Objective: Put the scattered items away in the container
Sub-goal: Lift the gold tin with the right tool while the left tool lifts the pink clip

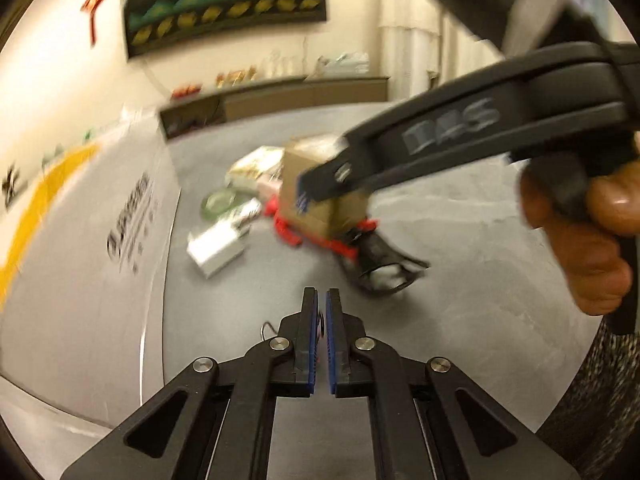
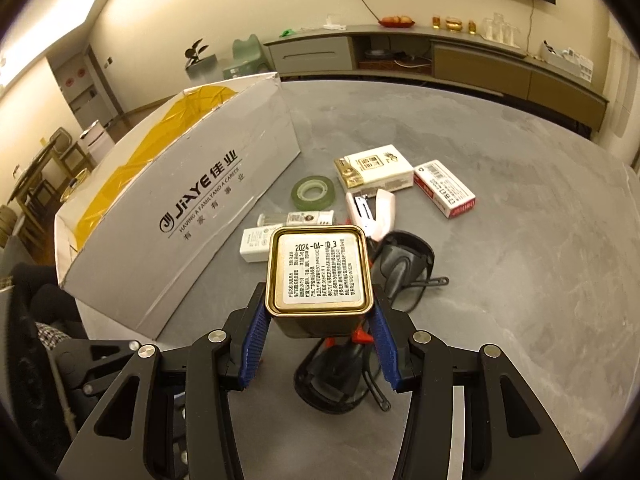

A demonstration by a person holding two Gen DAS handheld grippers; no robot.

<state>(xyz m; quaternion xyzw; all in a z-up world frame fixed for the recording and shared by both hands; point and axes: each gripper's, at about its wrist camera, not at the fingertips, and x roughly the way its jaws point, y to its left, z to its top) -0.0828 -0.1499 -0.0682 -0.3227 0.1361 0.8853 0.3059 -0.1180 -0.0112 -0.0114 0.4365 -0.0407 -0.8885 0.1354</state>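
The right tool (image 2: 320,334) pinched a square gold tin (image 2: 320,280) between its blue pads, one pad against each side wall, with the tin's labelled face turned toward the camera and the tin lifted clear of the grey table (image 2: 500,280). The left tool (image 1: 322,312) carried nothing; its pads stood pressed almost together with only a narrow slit between them, hanging low over a bare part of the table.

Just beyond the held tin lay black glasses (image 2: 404,264) and a piece of red plastic (image 2: 362,336), partly hidden under the tin. A little farther sat a small white box (image 2: 254,246) touching a clear tube with a white label (image 2: 296,218), a pink-white stapler (image 2: 372,212), and a green roll of tape (image 2: 313,191). Farther still were a white-and-gold packet (image 2: 374,174) and a red-and-white staple box (image 2: 444,188) just beside it.

To the left of the pile stood the container, a large white cardboard box (image 2: 188,216) with printed lettering on its side and a yellow lining (image 2: 136,160). Only part of its interior showed, and no item could be seen in it, though the floor of the box was hidden by its near wall.

By that evidence the task looked barely begun: one item was in hand and not yet over the box, while at least eight others remained scattered on the table.
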